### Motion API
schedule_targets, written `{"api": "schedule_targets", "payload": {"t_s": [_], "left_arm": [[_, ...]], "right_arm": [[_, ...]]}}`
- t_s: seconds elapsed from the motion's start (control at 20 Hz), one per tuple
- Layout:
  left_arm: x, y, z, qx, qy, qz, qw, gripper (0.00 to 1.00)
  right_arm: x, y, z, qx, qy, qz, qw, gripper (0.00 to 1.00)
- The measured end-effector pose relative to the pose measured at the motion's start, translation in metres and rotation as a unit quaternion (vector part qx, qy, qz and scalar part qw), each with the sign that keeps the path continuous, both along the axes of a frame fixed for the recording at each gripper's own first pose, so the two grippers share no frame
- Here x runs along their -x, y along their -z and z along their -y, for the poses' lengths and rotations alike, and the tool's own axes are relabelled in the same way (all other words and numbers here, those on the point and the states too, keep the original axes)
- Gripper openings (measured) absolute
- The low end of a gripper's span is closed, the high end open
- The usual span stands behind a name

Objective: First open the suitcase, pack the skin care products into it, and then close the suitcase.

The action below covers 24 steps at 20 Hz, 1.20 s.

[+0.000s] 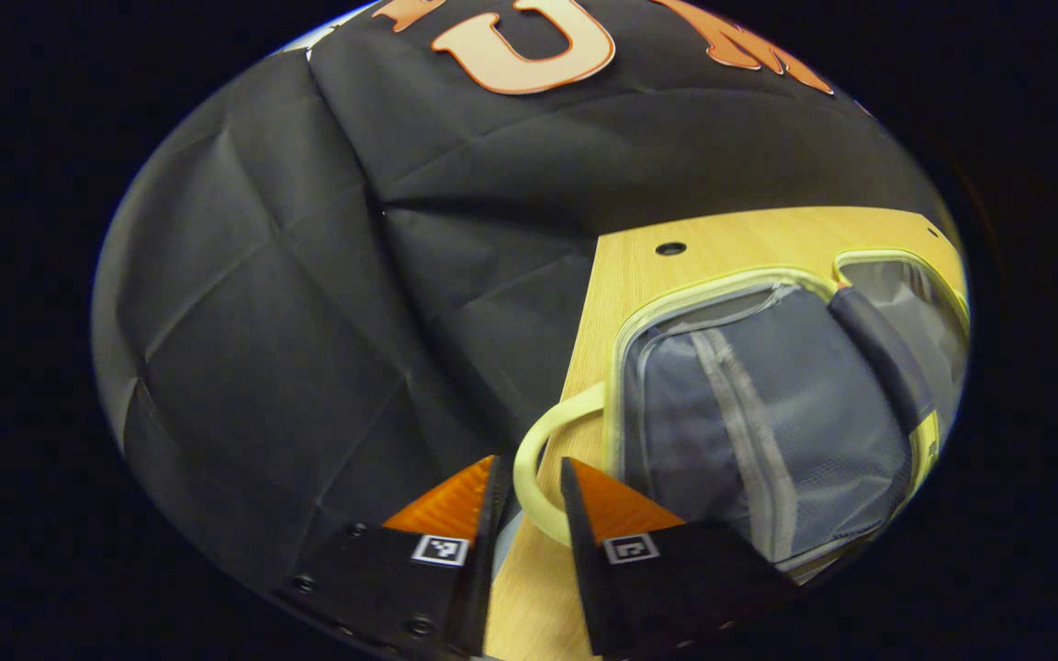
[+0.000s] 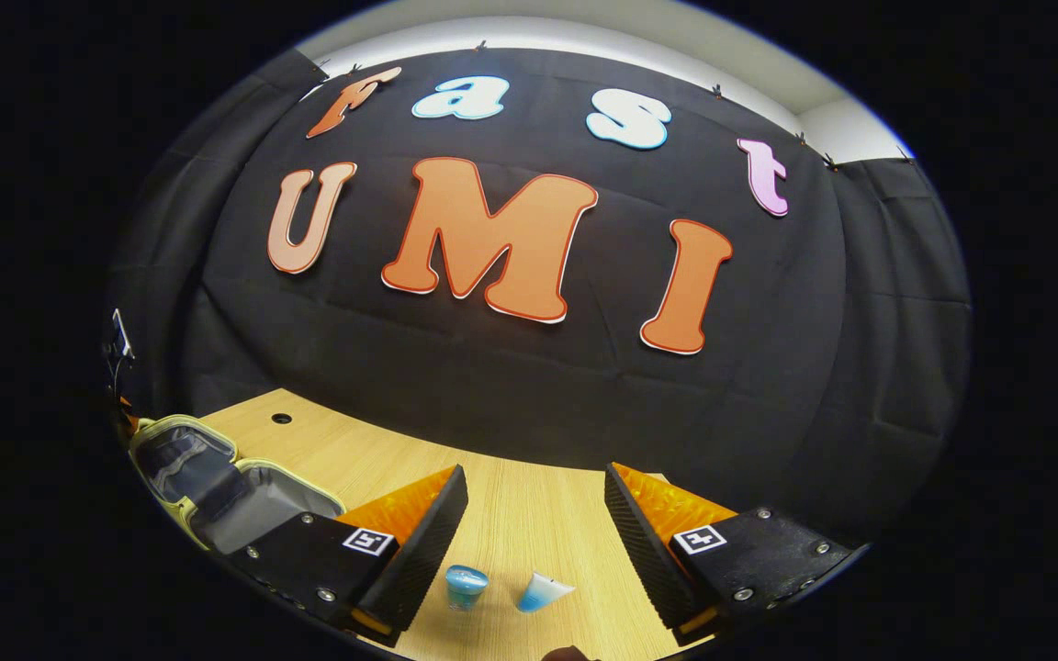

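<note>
On the wooden table [image 1: 639, 262], we see the suitcase [image 1: 768, 413] lying open, both grey-lined halves up and the pale yellow rim running around each. In the left gripper view the near half reaches almost to the table's edge, beyond which the black cloth wall [image 1: 309, 321] falls away; a bare strip of wood with a small round hole [image 1: 670, 249] lies past the suitcase's far rim. The suitcase's yellow loop handle [image 1: 538, 459] juts out over that edge. Our left gripper [image 1: 529, 496] has its fingers a narrow way apart with the handle's loop between them; whether either pad actually presses the loop we cannot tell.

In the right gripper view the suitcase [image 2: 217, 487] sits off to one side near the table's corner, and open wood stretches from it across to the far edge under the wall. Our right gripper [image 2: 536, 528] hangs wide apart, holding nothing. Well apart from the suitcase, between those fingers and low on the table, stand a small blue jar [image 2: 467, 586] and, just beside it, a blue-and-white tube [image 2: 543, 592] lying on its side.
</note>
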<state>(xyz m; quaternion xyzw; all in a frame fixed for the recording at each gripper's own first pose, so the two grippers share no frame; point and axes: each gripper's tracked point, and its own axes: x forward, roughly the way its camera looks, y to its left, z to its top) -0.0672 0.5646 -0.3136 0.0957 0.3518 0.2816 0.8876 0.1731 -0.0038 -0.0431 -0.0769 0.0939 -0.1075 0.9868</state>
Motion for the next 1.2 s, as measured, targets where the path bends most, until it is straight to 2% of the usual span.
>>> {"api": "schedule_targets", "payload": {"t_s": [0.1,0.15,0.2,0.3,0.5,0.55,0.6,0.75,0.8,0.9,1.2], "left_arm": [[-0.009,-0.019,0.024,-0.013,0.006,0.022,1.0,0.74],[-0.013,-0.028,0.036,-0.02,0.009,0.037,0.999,0.75],[-0.019,-0.043,0.051,-0.025,0.015,0.052,0.998,0.83],[-0.025,-0.075,0.086,-0.029,0.031,0.075,0.996,0.9],[-0.069,-0.113,0.186,-0.022,0.084,0.121,0.989,0.95],[-0.08,-0.121,0.213,-0.015,0.102,0.133,0.986,1.0],[-0.091,-0.128,0.239,-0.006,0.116,0.143,0.983,0.97],[-0.122,-0.142,0.32,0.029,0.161,0.177,0.971,0.97],[-0.132,-0.145,0.344,0.038,0.169,0.183,0.968,1.0],[-0.142,-0.15,0.393,0.056,0.19,0.198,0.96,0.97],[-0.177,-0.138,0.508,0.095,0.26,0.211,0.938,0.97]], "right_arm": [[0.001,0.001,0.008,-0.003,-0.008,0.001,1.0,0.95],[0.002,0.002,0.013,-0.004,-0.011,0.002,1.0,0.95],[0.003,0.001,0.017,-0.005,-0.015,0.005,1.0,0.95],[0.006,0.007,0.025,-0.017,-0.026,0.004,0.999,0.95],[0.016,0.024,0.041,-0.038,-0.045,-0.004,0.998,0.95],[0.018,0.029,0.043,-0.04,-0.05,-0.006,0.998,0.95],[0.021,0.034,0.047,-0.042,-0.056,-0.011,0.997,0.95],[0.031,0.053,0.059,-0.05,-0.072,-0.03,0.996,0.95],[0.033,0.058,0.064,-0.052,-0.075,-0.035,0.995,0.95],[0.036,0.068,0.075,-0.057,-0.081,-0.044,0.994,0.95],[0.036,0.109,0.091,-0.057,-0.107,-0.073,0.99,0.95]]}}
